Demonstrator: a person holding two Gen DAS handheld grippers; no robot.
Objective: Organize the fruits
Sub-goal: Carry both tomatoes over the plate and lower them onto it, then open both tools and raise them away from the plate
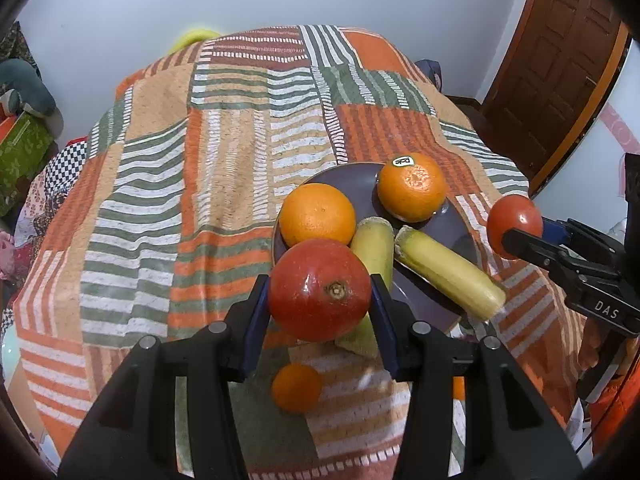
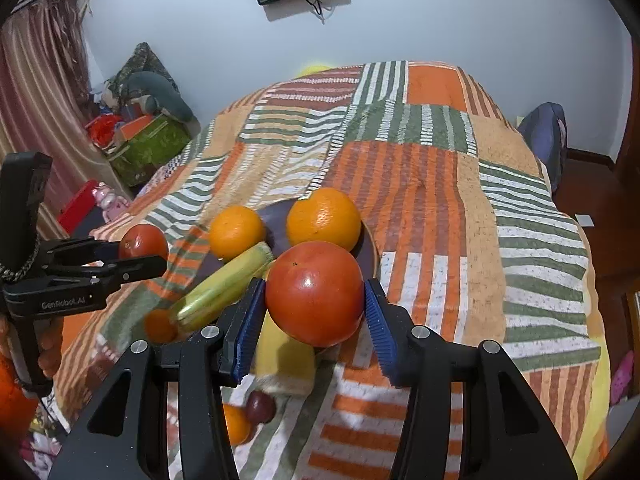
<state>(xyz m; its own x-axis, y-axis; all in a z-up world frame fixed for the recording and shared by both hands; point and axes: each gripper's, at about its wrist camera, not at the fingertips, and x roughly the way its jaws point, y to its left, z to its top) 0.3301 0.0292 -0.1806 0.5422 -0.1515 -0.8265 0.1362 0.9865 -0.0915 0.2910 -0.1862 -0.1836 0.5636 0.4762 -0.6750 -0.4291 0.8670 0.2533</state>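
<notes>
Striped patchwork blanket [image 1: 224, 184] carries a purple plate [image 1: 352, 184] with two oranges [image 1: 317, 214] and two bananas [image 1: 448, 272]. Left gripper [image 1: 320, 300] pinches one tomato [image 1: 320, 289], right gripper [image 2: 315, 304] another tomato [image 2: 314, 293], both above the plate's near edge.

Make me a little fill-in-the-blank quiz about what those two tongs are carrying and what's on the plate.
1. Each of the tongs, left tongs and right tongs, grips one red ____.
2. On the purple plate sit two oranges and two pieces of ____.
3. The orange nearer the wooden door bears a small ____ on its peel.
4. The plate rests on a striped patchwork ____.

Missing words: tomato; banana; sticker; blanket
</notes>
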